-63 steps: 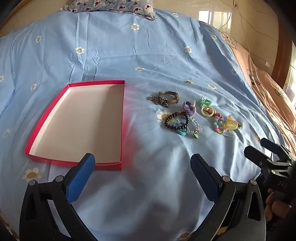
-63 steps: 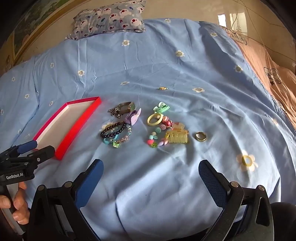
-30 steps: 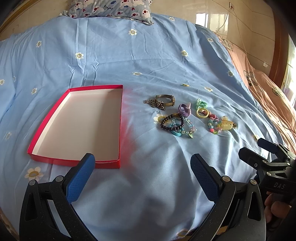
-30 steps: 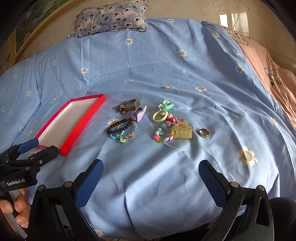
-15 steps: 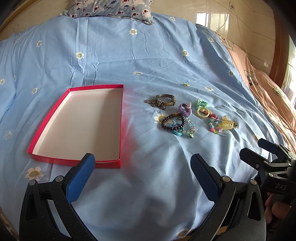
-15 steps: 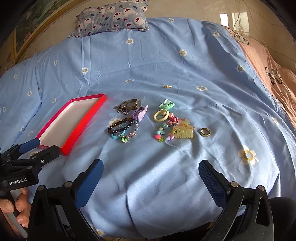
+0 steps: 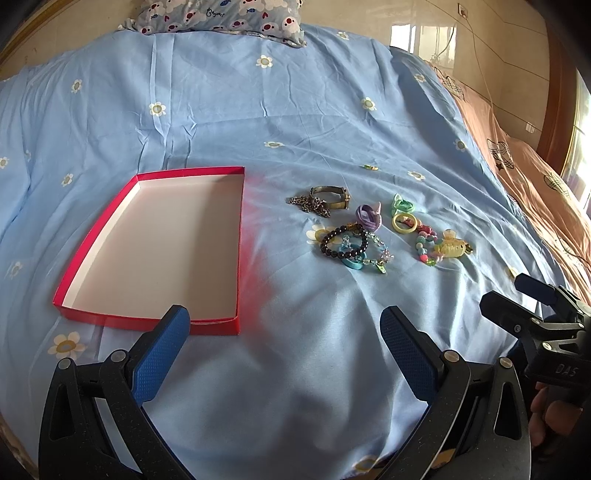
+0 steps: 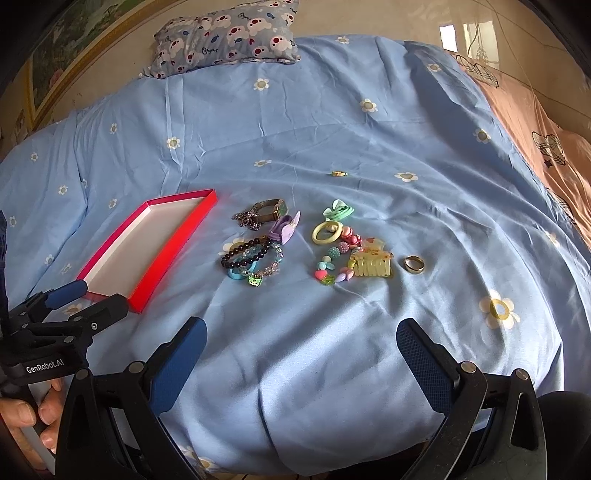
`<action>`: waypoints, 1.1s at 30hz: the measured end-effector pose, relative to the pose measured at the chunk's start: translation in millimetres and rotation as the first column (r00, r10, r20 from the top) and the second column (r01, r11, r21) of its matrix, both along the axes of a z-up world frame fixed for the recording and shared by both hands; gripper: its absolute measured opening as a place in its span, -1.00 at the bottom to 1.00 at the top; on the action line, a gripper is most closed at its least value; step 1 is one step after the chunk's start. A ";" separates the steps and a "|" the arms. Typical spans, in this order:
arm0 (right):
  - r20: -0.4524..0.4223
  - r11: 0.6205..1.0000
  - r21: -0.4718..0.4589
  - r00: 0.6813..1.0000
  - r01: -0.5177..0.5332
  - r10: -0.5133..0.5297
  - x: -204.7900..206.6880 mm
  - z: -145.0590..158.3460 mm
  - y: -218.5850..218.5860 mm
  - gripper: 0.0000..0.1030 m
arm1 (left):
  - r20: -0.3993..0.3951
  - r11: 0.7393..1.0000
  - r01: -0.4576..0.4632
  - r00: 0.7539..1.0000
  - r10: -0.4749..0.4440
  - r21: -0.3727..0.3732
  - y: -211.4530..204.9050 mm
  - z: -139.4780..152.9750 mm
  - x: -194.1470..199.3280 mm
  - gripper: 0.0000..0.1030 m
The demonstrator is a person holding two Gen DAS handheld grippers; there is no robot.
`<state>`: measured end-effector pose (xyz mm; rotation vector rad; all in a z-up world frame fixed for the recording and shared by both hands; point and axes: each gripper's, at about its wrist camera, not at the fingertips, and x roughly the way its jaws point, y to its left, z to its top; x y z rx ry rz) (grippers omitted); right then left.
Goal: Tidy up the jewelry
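Left gripper [image 7: 284,328]: blue pads spread wide, nothing between them, low over the blue bedsheet [image 7: 258,110]. Right gripper [image 8: 301,341]: spread likewise, nothing held.

Right wrist view only: gold ring [image 8: 413,264], lying apart, right of the yellow hair claw [image 8: 370,265].

Red tray [image 7: 92,236]: white inside, nothing in it, left of the jewelry.

Jewelry, clustered on the sheet: watch with chain [image 7: 327,197], dark bead bracelet [image 7: 343,242], purple clip [image 7: 368,217], yellow ring toy [image 7: 404,223], coloured bead string [image 8: 332,266].

Far edge: patterned pillow [image 8: 225,35].
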<state>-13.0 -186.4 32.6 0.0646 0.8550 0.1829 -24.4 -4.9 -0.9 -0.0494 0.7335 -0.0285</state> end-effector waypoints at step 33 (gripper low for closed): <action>-0.064 0.999 0.028 0.997 0.035 -0.034 56.4 -13.3 -31.8 0.53 | -0.120 0.986 0.158 0.979 -0.164 -0.053 -26.4 -18.5 92.2 0.37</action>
